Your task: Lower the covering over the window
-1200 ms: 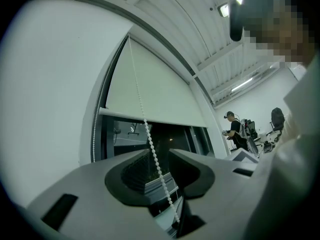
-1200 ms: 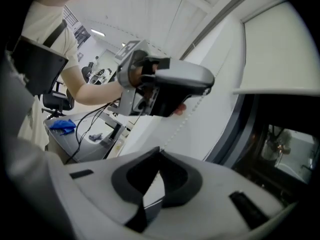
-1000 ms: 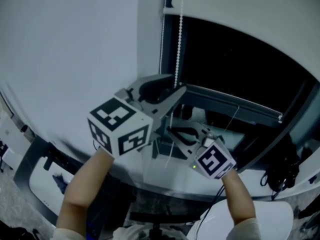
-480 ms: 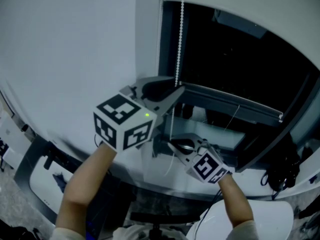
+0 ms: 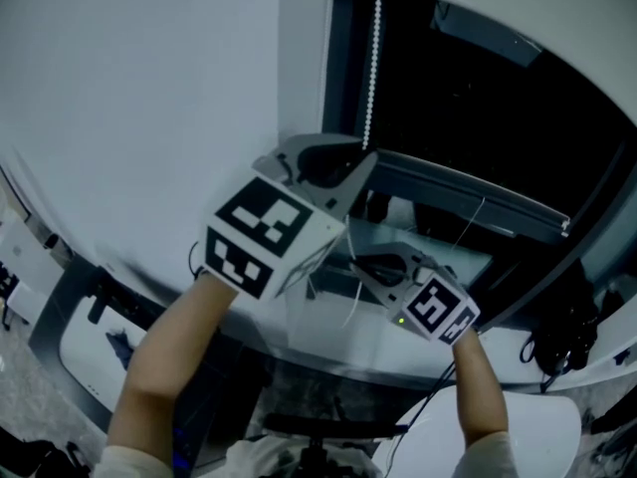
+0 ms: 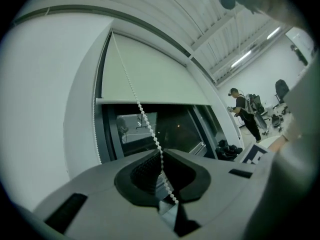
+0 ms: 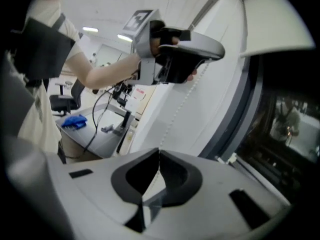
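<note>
A pale roller blind (image 6: 150, 74) covers the upper part of the dark window (image 5: 478, 118). Its white bead chain (image 5: 375, 58) hangs down the left side of the frame. My left gripper (image 6: 160, 153) is the higher one, and its jaws are closing with the tips pinching the bead chain (image 6: 131, 90). Below it, my right gripper (image 7: 159, 151) has the same chain (image 7: 180, 104) running into its tips. Its jaws are just starting to ease open but still meet on the chain. In the head view the left gripper (image 5: 363, 162) sits above the right gripper (image 5: 350, 267).
A white wall (image 5: 139, 88) stands left of the window. The sill (image 5: 438, 237) and lower frame rail (image 5: 468, 192) lie behind the grippers. A desk with cables and a blue object (image 7: 75, 121) is at the left. A person (image 6: 245, 114) stands far off to the right.
The left gripper has shifted a little up and right along the chain. The right gripper dipped lower, then came back up and to the right.
</note>
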Available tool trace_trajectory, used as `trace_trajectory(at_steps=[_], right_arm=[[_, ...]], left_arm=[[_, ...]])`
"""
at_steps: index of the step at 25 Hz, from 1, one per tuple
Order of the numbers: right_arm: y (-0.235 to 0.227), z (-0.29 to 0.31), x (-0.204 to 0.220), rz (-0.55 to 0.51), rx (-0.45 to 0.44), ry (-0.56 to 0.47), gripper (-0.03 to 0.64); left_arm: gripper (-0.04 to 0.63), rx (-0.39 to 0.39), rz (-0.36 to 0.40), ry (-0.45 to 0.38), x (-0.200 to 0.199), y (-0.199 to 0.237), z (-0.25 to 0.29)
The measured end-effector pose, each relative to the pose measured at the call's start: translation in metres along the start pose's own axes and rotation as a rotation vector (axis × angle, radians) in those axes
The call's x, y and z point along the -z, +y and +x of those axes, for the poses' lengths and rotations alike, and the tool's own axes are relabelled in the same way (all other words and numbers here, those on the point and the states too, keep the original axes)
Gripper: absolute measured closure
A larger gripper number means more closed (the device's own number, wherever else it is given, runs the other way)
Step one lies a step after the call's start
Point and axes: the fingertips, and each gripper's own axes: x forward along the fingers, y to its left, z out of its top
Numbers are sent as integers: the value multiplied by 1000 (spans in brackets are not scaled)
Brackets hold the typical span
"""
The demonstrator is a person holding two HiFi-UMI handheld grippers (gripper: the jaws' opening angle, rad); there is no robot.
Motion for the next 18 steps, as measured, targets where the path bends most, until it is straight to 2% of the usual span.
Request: trace_trajectory(at_steps=[4, 6, 8, 10, 12, 18], right_arm=[[-14, -29, -32, 265, -94, -239, 587], [-35, -52, -50, 379, -98, -376, 575], [-60, -75, -66, 457, -67, -500, 575], [-81, -94, -79, 490, -12, -583, 575], [-96, -104, -90, 484, 39, -618, 571], [-108, -97, -113, 437, 100, -610, 557]], left_arm=[[563, -2, 37, 32, 7, -2, 3], [564, 9, 46, 58, 15, -8, 6], [565, 23, 40, 85, 28, -14, 7], [564, 36, 29, 107, 42, -20, 6], [565, 46, 33, 126, 56, -29, 5], [565, 101, 12, 226, 116, -62, 6]])
